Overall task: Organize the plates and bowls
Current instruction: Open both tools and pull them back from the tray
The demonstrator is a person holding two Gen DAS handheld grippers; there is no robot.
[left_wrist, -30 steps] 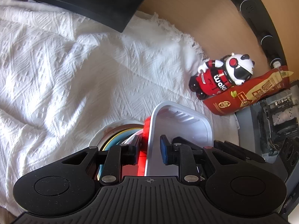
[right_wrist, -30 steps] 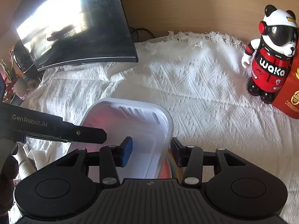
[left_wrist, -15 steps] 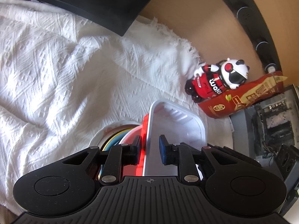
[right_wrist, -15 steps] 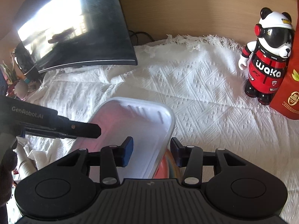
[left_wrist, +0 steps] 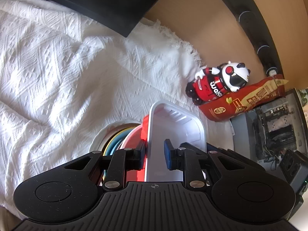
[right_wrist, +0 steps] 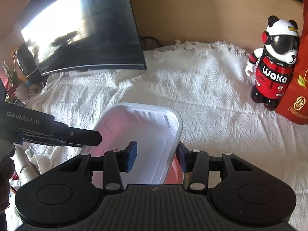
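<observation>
A white rectangular plastic tray (left_wrist: 173,127) sits on a stack: a red bowl (left_wrist: 143,134), blue and yellow dishes (left_wrist: 113,144) and a white plate (left_wrist: 100,136) at the bottom. My left gripper (left_wrist: 155,155) is shut over the tray's left wall, with the red bowl's rim also between its pads. My right gripper (right_wrist: 156,158) is shut over the right wall of the tray (right_wrist: 146,132), one pad inside and one outside, above the red bowl (right_wrist: 174,173). The left gripper's fingers (right_wrist: 77,134) reach the tray's left rim in the right wrist view.
A white woven cloth (right_wrist: 192,96) covers the surface. A panda figure (right_wrist: 273,73) and a red bag (right_wrist: 300,88) stand at the right, and a dark monitor (right_wrist: 86,34) stands at the back left. An open computer case (left_wrist: 273,130) lies beyond the bag.
The cloth, figure and bag have slid a little in both views while the tray has stayed fixed between the jaws. Both grips look unchanged.
</observation>
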